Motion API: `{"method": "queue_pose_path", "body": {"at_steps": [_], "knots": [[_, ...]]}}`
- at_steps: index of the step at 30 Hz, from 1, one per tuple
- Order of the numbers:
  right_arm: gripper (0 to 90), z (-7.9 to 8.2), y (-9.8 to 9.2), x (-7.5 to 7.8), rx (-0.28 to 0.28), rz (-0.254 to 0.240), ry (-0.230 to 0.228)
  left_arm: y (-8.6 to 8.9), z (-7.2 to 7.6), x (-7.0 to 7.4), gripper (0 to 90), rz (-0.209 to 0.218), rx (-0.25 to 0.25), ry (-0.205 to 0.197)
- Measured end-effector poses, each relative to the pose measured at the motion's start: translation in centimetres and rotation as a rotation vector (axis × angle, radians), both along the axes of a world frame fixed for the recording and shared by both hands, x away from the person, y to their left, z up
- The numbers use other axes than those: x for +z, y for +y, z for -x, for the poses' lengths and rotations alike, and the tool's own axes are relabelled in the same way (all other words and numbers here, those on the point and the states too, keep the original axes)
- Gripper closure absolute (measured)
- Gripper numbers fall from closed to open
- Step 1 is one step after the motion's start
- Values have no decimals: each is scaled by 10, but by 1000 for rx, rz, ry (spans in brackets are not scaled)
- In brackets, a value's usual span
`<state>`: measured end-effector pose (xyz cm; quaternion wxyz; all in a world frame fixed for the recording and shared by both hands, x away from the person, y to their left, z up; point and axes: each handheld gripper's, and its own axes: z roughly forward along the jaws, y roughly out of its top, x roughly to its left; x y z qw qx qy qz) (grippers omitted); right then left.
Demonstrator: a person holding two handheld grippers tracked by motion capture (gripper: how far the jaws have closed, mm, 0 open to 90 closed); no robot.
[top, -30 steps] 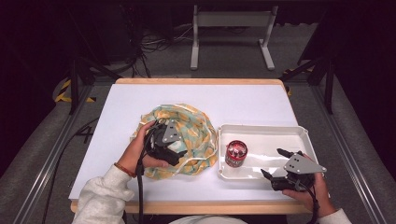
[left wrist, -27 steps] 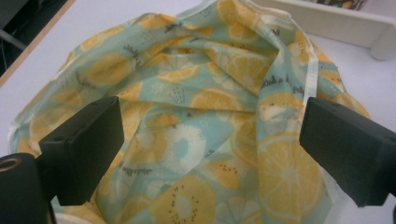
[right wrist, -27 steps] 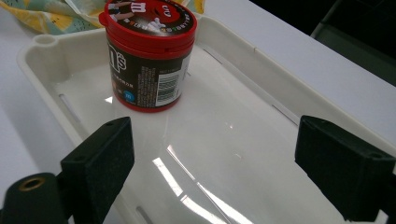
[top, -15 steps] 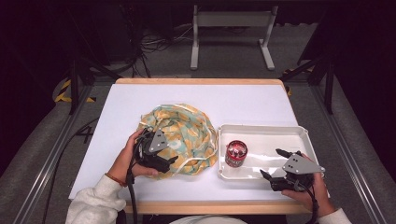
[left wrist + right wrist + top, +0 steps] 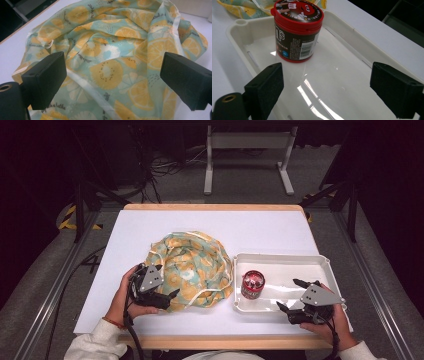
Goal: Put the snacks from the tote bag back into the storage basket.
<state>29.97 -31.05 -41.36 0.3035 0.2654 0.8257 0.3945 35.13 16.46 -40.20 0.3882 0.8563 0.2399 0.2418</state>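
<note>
My left gripper [image 5: 169, 281] at near-left edge of cloth [image 5: 192, 270], jaws spread wide, nothing clamped; in left gripper view both jaws hover over lemon-print fabric [image 5: 112, 62]. Cloth lies crumpled in heap on white table [image 5: 250, 230], just left of tray [image 5: 320, 262]. My right gripper [image 5: 292, 295] over tray's near edge, jaws released, apart, gripping nothing. Red-lidded candy tub [image 5: 297, 30] stands upright in tray's left end, ahead of right jaws, not touching them.
</note>
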Motion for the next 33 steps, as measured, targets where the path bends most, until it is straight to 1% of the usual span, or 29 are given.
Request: {"method": "queue_pose_path", "body": {"at_steps": [1,3,5,6,7,8,12,13,15,17,18,19,20,22,24,27,29,30,33], "knots": [[127,0,0,0,1,0,-1,3,1,-3,77,-6,16,-6],[126,-1,1,0,3,0,-1,7,2,-5,77,3,24,0],[126,-1,1,0,4,1,0,8,1,-6,77,4,27,2],[126,-1,1,0,4,1,0,10,2,-8,77,5,42,5],[125,-2,2,0,7,2,0,12,3,-9,77,11,49,0],[126,-2,2,0,9,3,-1,14,4,-10,77,7,49,-10],[126,-2,2,0,8,4,0,20,5,-14,75,17,68,1],[126,-2,2,0,9,4,0,23,5,-15,75,22,80,3],[126,-2,2,0,8,3,-3,30,5,-18,74,54,98,11],[126,-2,2,0,7,3,-3,35,5,-19,73,76,111,20],[126,-2,2,0,7,3,-3,35,5,-19,71,76,111,20],[126,-2,3,0,8,3,-3,41,4,-21,71,108,122,33],[126,-2,3,0,11,6,-4,44,5,-23,71,128,126,36],[126,-2,4,0,14,8,-5,46,5,-24,71,131,129,36],[126,-2,5,0,19,7,-2,50,5,-26,70,151,139,44],[125,-2,5,-1,25,10,0,58,6,-28,70,207,152,58],[125,-2,4,0,26,11,-3,62,6,-30,69,234,165,65],[125,-1,4,0,26,8,-3,63,6,-30,68,259,163,69],[125,-2,2,1,24,1,-7,64,8,-31,70,258,165,66]]}}
